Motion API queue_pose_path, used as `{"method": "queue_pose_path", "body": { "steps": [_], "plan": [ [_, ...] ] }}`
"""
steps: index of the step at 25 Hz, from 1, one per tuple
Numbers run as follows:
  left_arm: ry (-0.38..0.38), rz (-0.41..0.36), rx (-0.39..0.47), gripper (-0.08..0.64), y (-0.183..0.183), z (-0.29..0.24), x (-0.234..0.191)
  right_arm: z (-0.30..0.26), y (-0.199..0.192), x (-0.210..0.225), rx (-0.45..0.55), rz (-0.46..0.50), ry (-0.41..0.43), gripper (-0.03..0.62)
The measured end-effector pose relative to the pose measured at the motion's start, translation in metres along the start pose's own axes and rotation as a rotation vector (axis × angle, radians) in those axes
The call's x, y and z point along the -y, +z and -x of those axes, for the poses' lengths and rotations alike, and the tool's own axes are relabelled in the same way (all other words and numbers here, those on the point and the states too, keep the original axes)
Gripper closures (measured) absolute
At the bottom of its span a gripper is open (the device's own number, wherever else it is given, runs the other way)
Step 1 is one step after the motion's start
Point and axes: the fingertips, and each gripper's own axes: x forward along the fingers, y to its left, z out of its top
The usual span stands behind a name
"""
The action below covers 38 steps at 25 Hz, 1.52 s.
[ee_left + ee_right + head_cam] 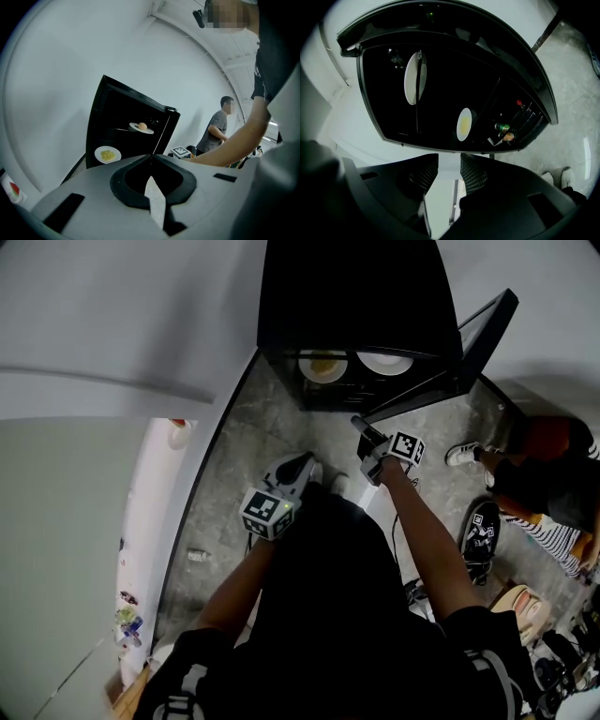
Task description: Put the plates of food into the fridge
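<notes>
The black fridge (352,296) stands with its door (450,357) swung out to the right. Inside it are two white plates: one with yellow food (323,365) (108,154) (464,124) and one with a round brownish piece on it (141,127), which also shows as a white plate (384,362) (415,77). My left gripper (307,463) (151,158) hangs back from the fridge, its jaws shut with nothing in them. My right gripper (359,423) (449,161) is nearer the fridge's opening, with its jaws a little apart and empty.
The door's shelf holds cans and small bottles (506,132). A person (548,488) sits on the grey stone floor (281,432) at right, with shoes (463,454) near the door. Another person (217,132) stands behind. A white wall (84,324) runs along the left.
</notes>
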Motion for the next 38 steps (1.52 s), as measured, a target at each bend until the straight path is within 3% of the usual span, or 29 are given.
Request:
{"method": "queue_pose_path", "body": {
  "steps": [8,16,22,26,38],
  "plan": [
    [-0.008,-0.029,-0.015,0.538,0.005,-0.002,0.003,0.026,0.002,-0.03,0.024,0.027,0.019,0.443],
    [-0.033,-0.048,-0.001,0.538,0.019,-0.008,0.01,0.047,0.003,-0.074,0.054,0.109,0.106,0.443],
    [-0.043,-0.065,-0.001,0.538,0.023,-0.008,0.012,0.055,-0.005,-0.091,0.027,0.202,0.069,0.443],
    [-0.05,-0.064,-0.001,0.538,0.024,-0.005,0.012,0.059,-0.009,-0.1,0.016,0.209,0.04,0.445],
    [-0.022,-0.065,-0.004,0.538,0.036,-0.004,-0.002,0.057,-0.007,-0.164,0.032,0.36,0.109,0.445]
  ]
}}
